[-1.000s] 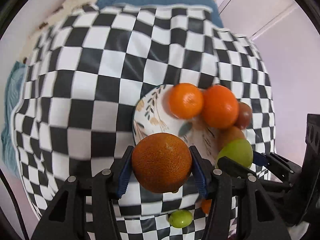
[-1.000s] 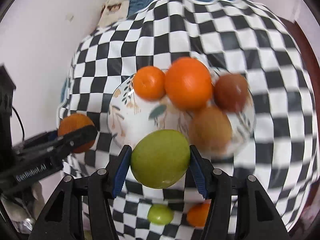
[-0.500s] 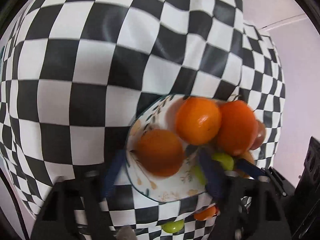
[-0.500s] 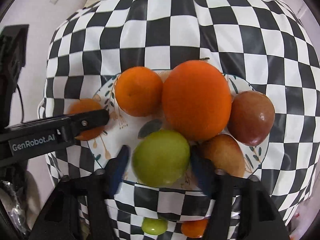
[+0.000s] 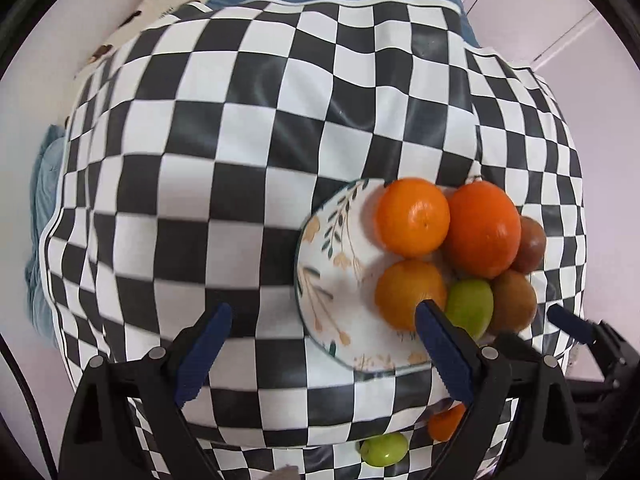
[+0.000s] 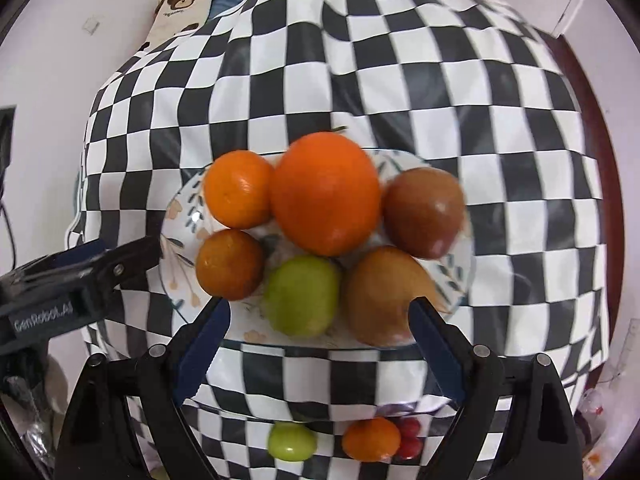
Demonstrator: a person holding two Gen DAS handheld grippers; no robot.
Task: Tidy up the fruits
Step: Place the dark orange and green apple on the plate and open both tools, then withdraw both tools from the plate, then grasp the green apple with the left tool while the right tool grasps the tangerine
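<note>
Orange and green fruits (image 6: 324,194) sit on the plate (image 6: 180,216) near the table's (image 5: 240,160) front edge. Both claws, left claw (image 5: 320,348) and right claw (image 6: 320,338), are opening, holding nothing.

Nine fruits (image 6: 324,194), one plate (image 6: 460,276), two grippers (image 6: 320,322)

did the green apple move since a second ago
Yes. The green apple was clamped in the right hand-held gripper off the near edge of the plate; now it rests on the plate beside the dark orange, the jaws opening clear of it.
</note>
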